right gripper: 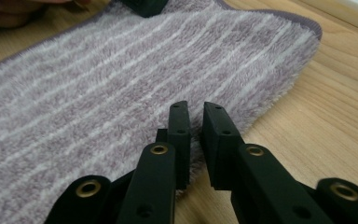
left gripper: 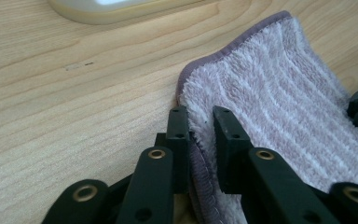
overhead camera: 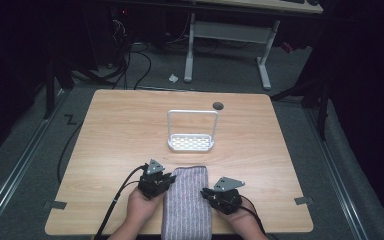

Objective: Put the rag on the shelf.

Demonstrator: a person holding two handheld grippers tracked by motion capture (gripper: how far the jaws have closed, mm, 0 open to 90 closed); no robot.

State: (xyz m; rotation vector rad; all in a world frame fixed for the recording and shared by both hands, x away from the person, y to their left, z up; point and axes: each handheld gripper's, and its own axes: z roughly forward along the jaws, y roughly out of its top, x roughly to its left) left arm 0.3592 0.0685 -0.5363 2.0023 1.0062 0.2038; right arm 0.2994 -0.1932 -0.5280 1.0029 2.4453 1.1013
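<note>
The towel, a mauve striped terry cloth folded into a long narrow strip, lies at the near edge of the table, midway between the person's two hands, running from the near rim away toward the middle, with its near end reaching the table edge. It seems to be laid this way so that each long side can be taken by one tool at once. The left gripper sits at the towel's left edge near the far corner; in the left gripper view its jaws stand narrowly apart with the hemmed edge pinched up between them, the pads pressing on the pile, so it grips the towel. The right gripper sits at the right edge, a little nearer to the person; in the right gripper view its jaws stand close together with the towel's edge fluff between them, and I judge it to be gripping the cloth too, though lightly. Holding both side edges near the far end would suit lifting or folding the strip, probably toward the rack. That white rack, a perforated tray with a tall wire hoop handle, stands farther off in the middle of the table, well apart from the towel, with bare wood between. A dark round grommet hole lies at the far side. Nothing stands in the way of lifting the towel; only the rack's upright hoop would need clearing if the cloth is carried forward.
</note>
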